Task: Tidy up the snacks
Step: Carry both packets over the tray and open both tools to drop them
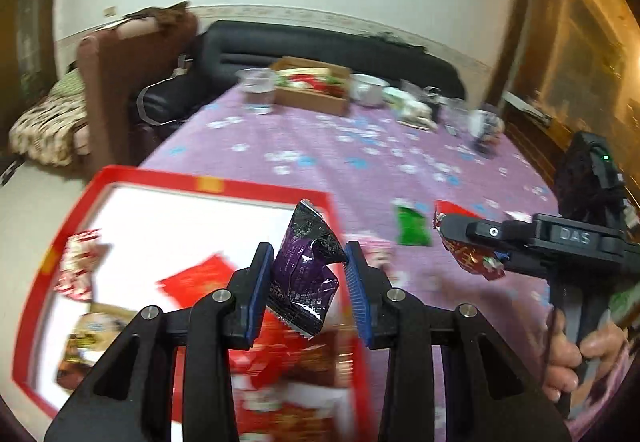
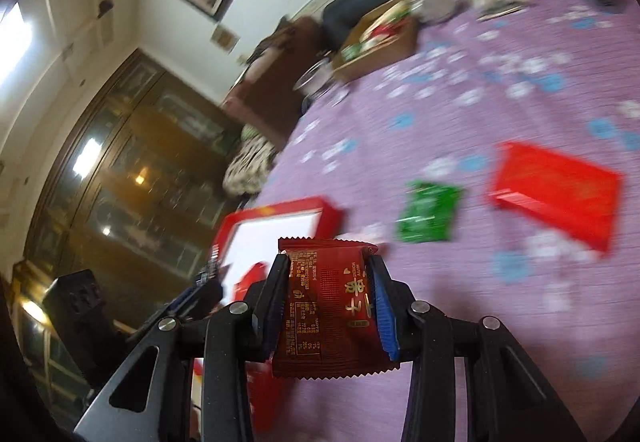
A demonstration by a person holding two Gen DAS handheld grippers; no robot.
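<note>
My left gripper point(image 1: 308, 258) is shut on a purple snack packet point(image 1: 306, 274) and holds it above the right edge of a red-rimmed box point(image 1: 208, 184) with a white floor and several snack packets inside. My right gripper point(image 2: 330, 270) is shut on a dark red snack packet point(image 2: 330, 306) above the purple tablecloth; it also shows in the left wrist view point(image 1: 472, 242), right of the box. A green packet point(image 2: 430, 212) and a red box lid point(image 2: 556, 190) lie on the cloth. The red-rimmed box point(image 2: 280, 210) shows left of my right gripper.
A purple patterned tablecloth point(image 1: 360, 154) covers the table. At its far end stand a brown cardboard box of snacks point(image 1: 312, 86), glass cups point(image 1: 258, 86) and bowls. A brown chair point(image 1: 120, 82) and black sofa point(image 1: 320, 42) are beyond.
</note>
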